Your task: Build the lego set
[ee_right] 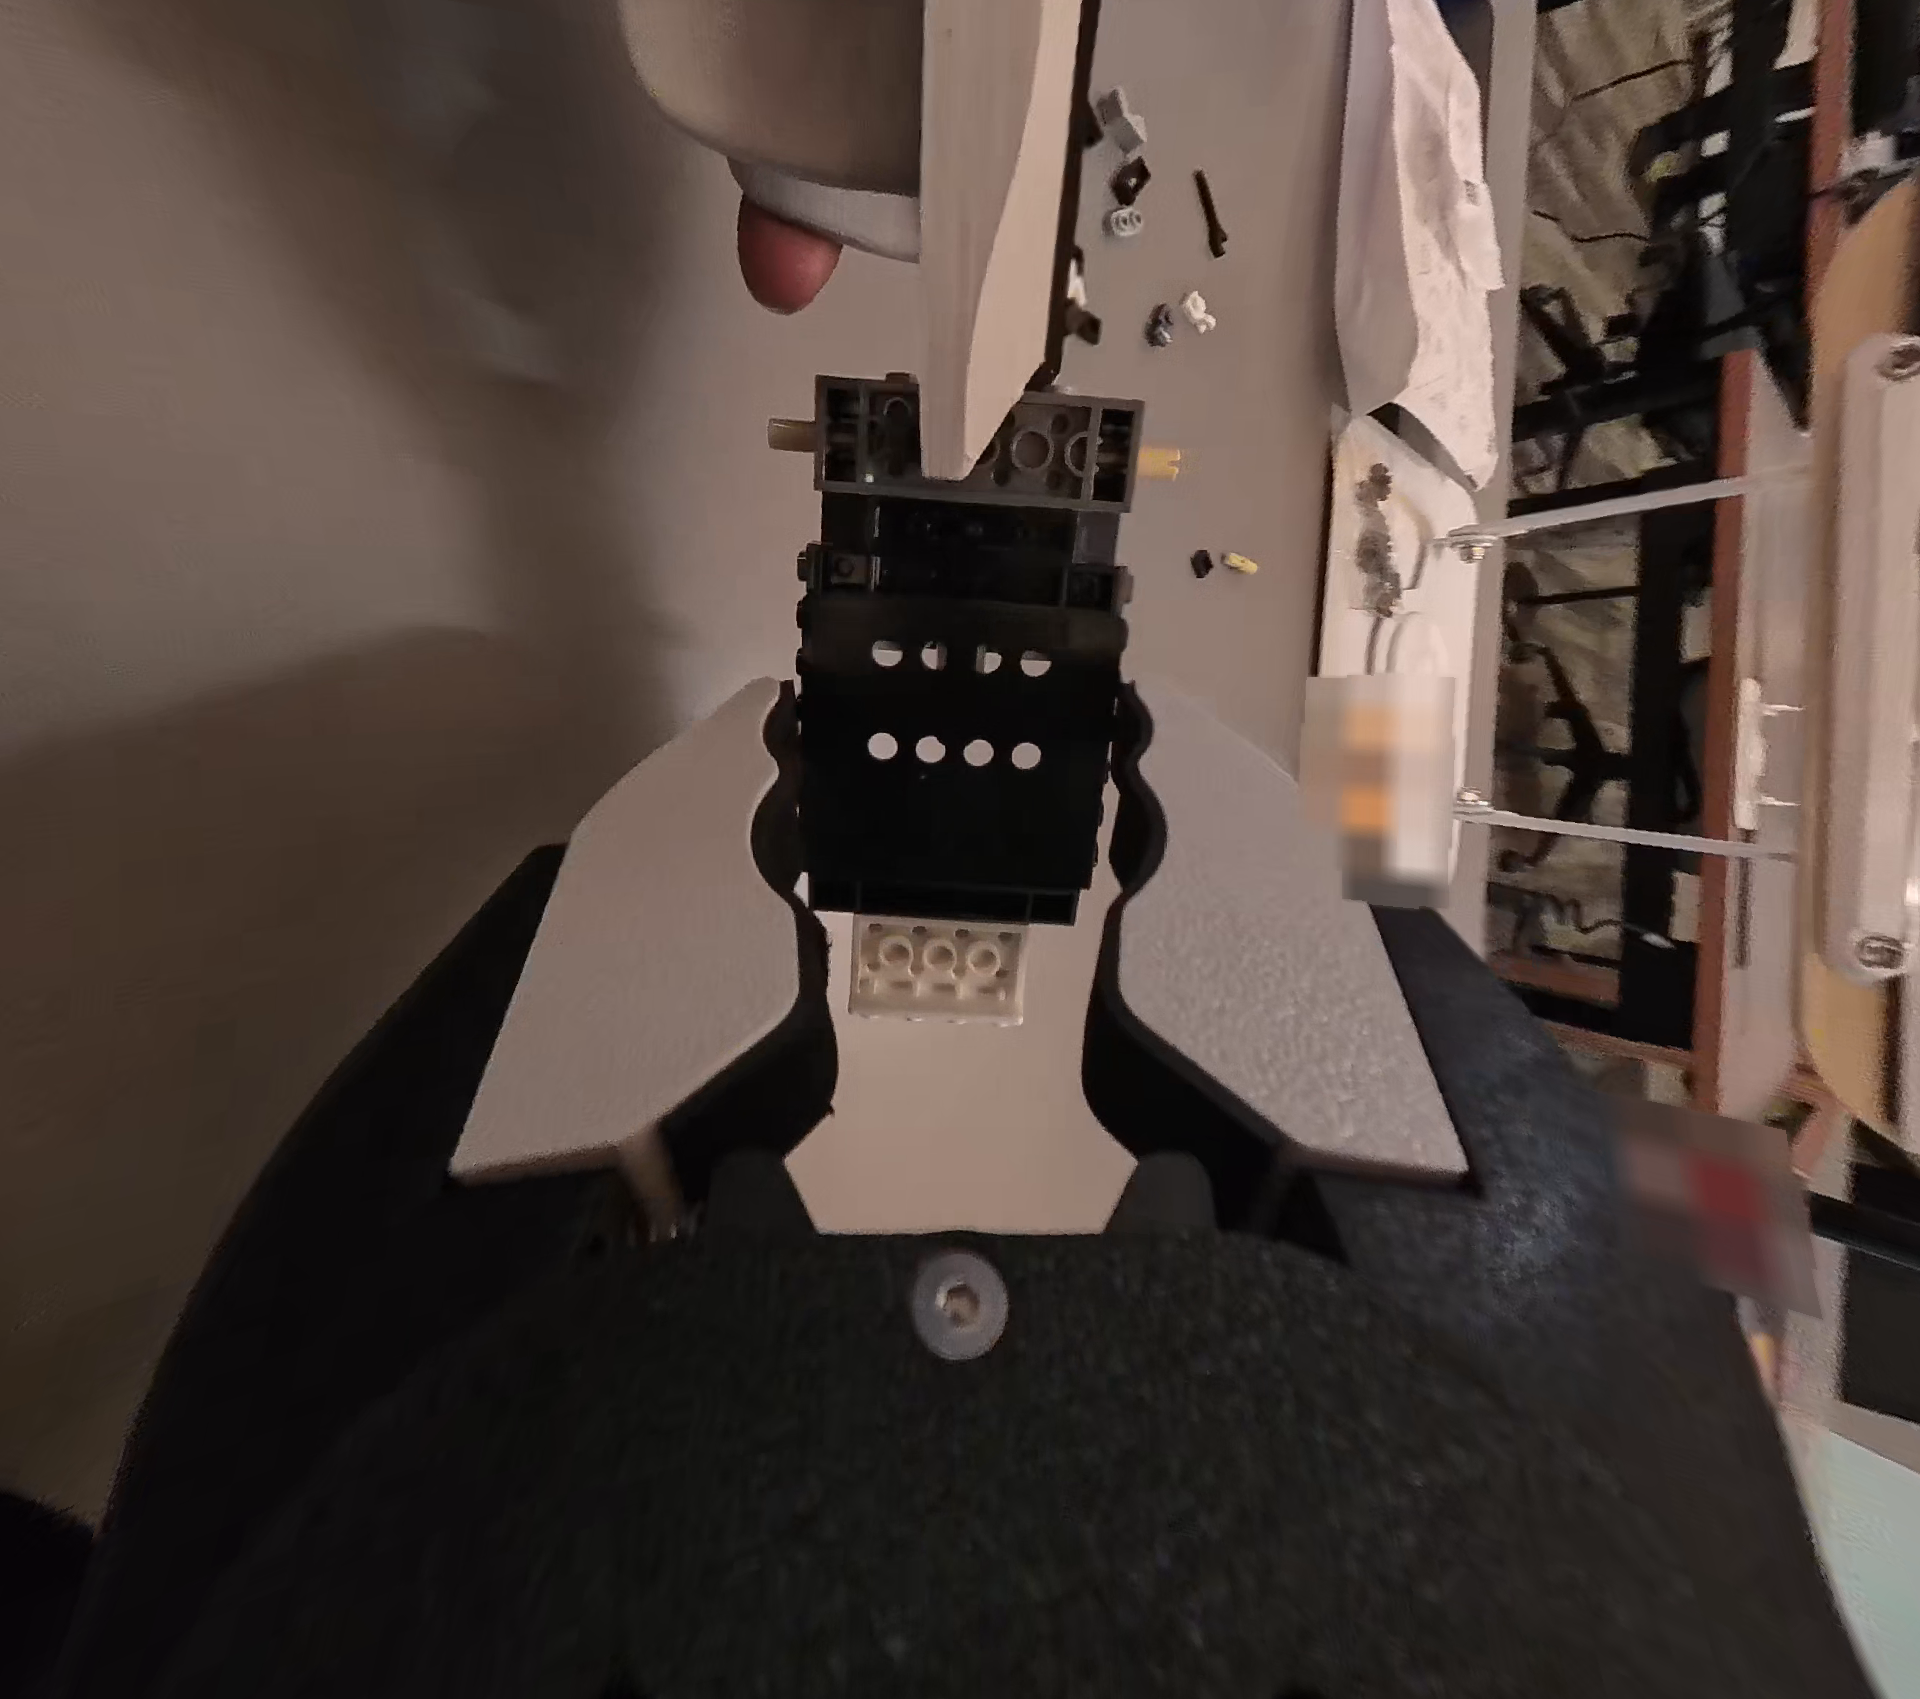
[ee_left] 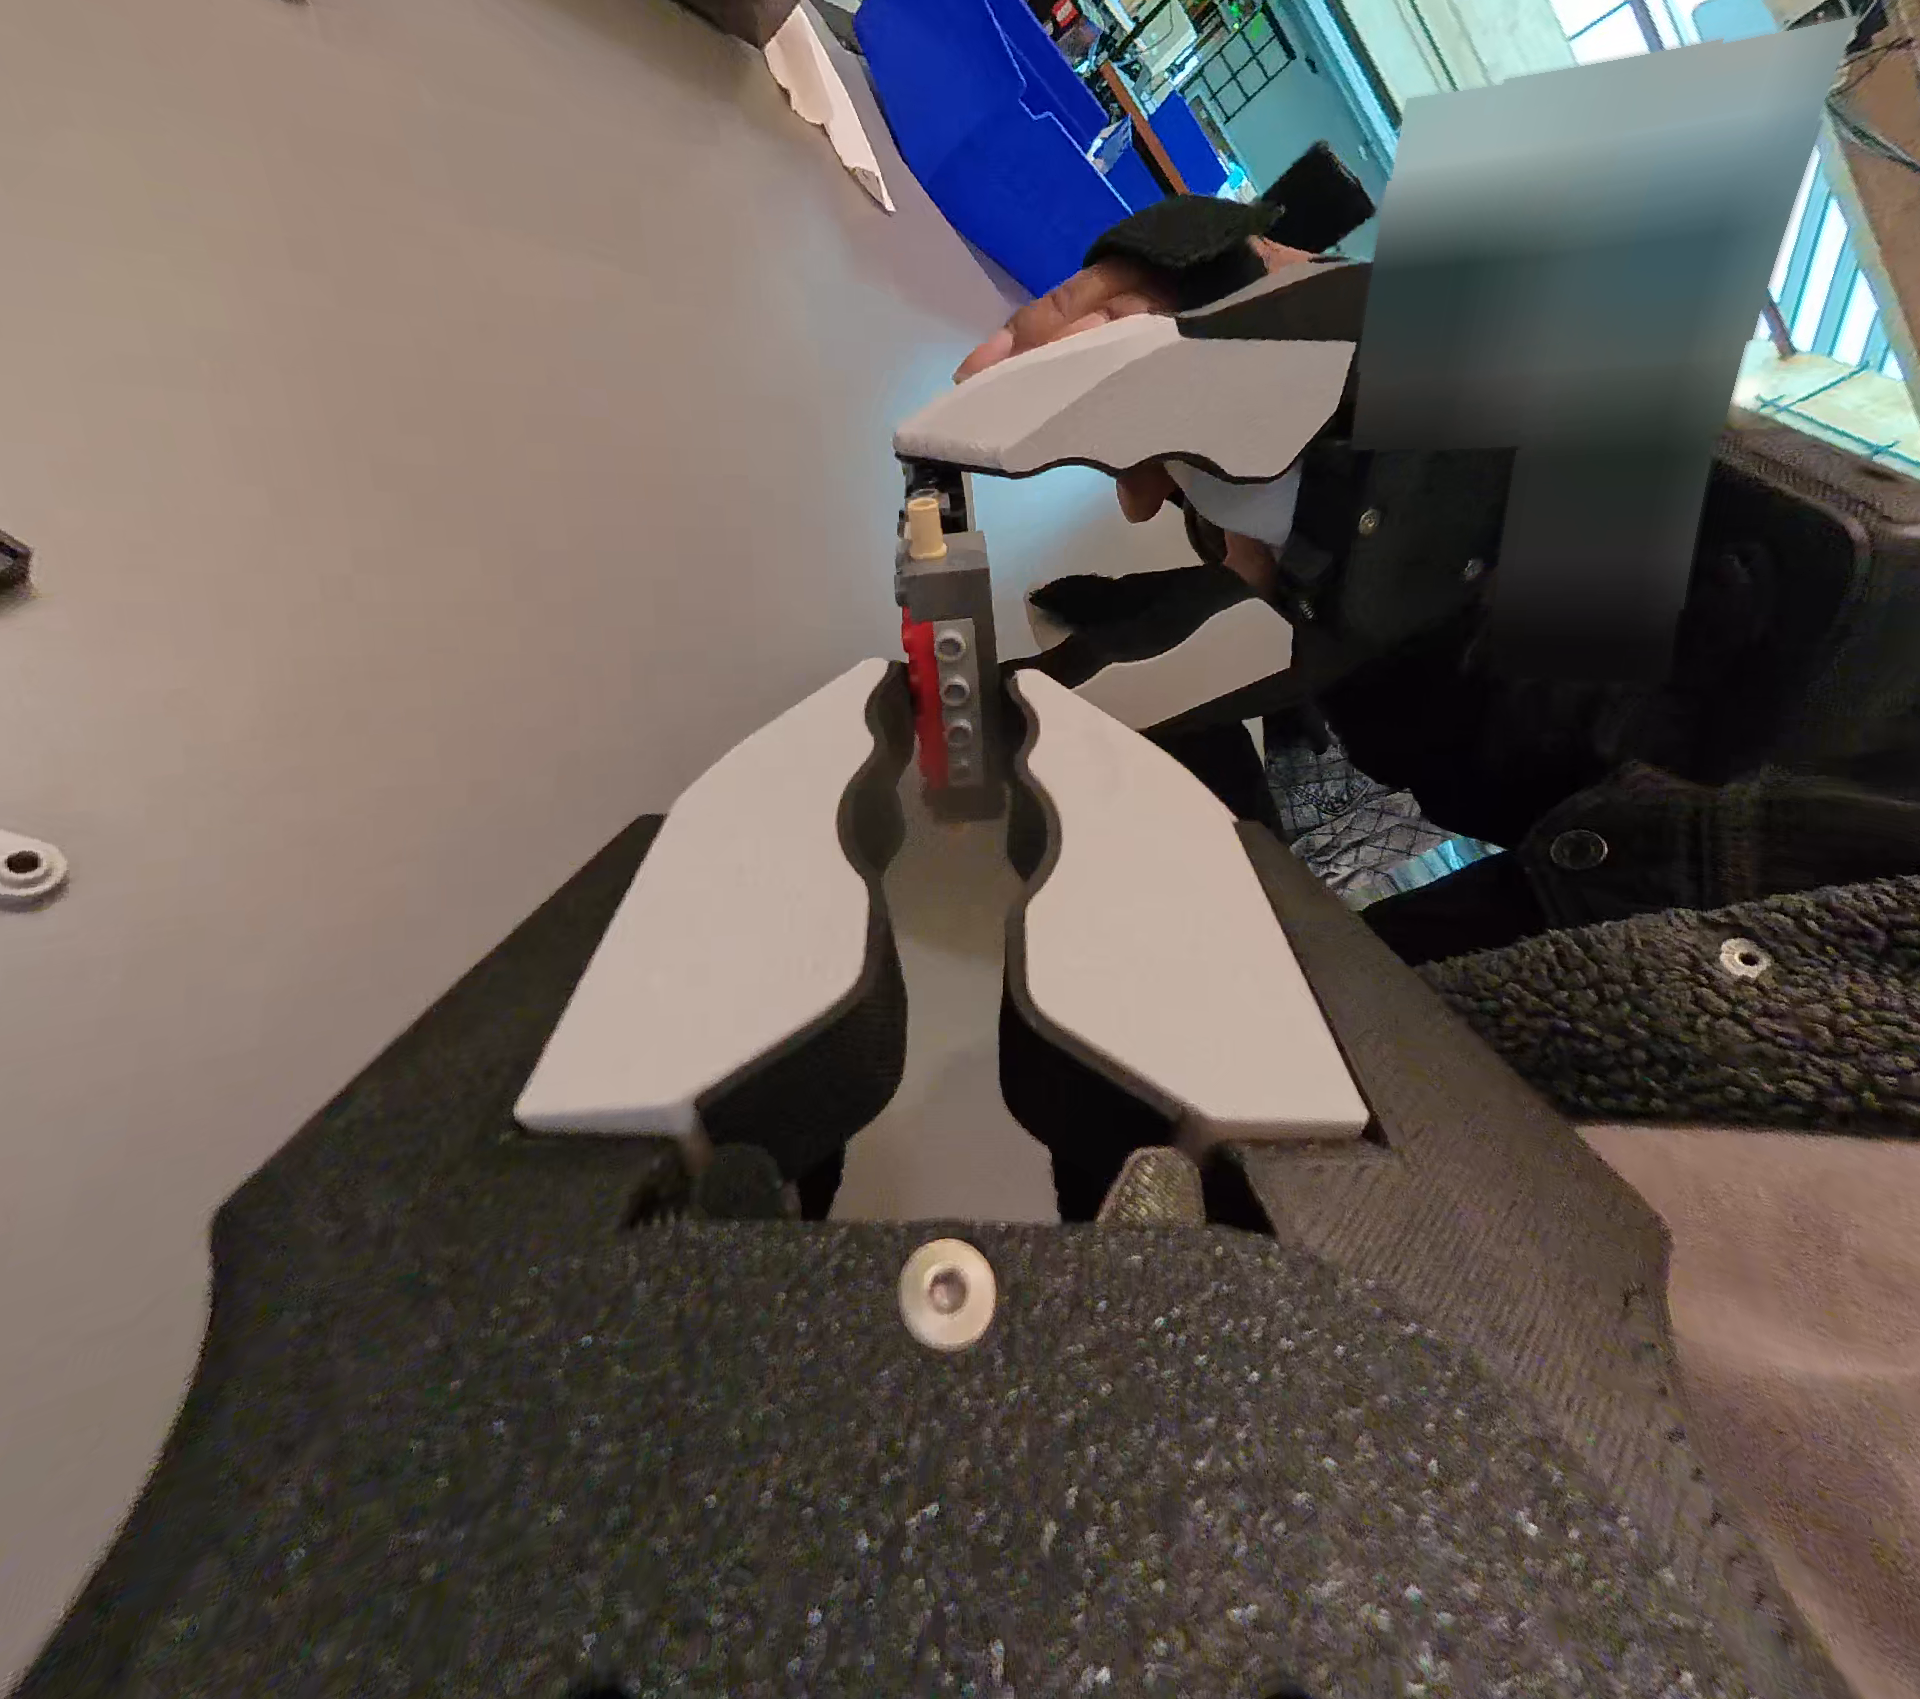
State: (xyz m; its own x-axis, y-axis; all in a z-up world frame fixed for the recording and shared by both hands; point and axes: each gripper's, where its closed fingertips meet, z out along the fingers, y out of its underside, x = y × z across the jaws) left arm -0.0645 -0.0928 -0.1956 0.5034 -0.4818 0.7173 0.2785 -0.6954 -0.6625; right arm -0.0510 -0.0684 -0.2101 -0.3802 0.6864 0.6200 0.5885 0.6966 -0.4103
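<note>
Both grippers squeeze the same lego block (ee_right: 961, 693): the right gripper (ee_right: 951, 776) holds its black end, the left gripper (ee_left: 948, 730) its gray end.

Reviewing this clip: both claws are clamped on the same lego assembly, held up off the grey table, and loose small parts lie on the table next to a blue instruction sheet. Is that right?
Not quite: the instruction sheet is white, not blue, as the right wrist view shows. The rest holds: the right claw and left claw both clamp the lego assembly above the grey table, with loose small parts beside the sheet.

Black, grey, seemingly red lego assembly (ee_right: 956, 714)
</note>
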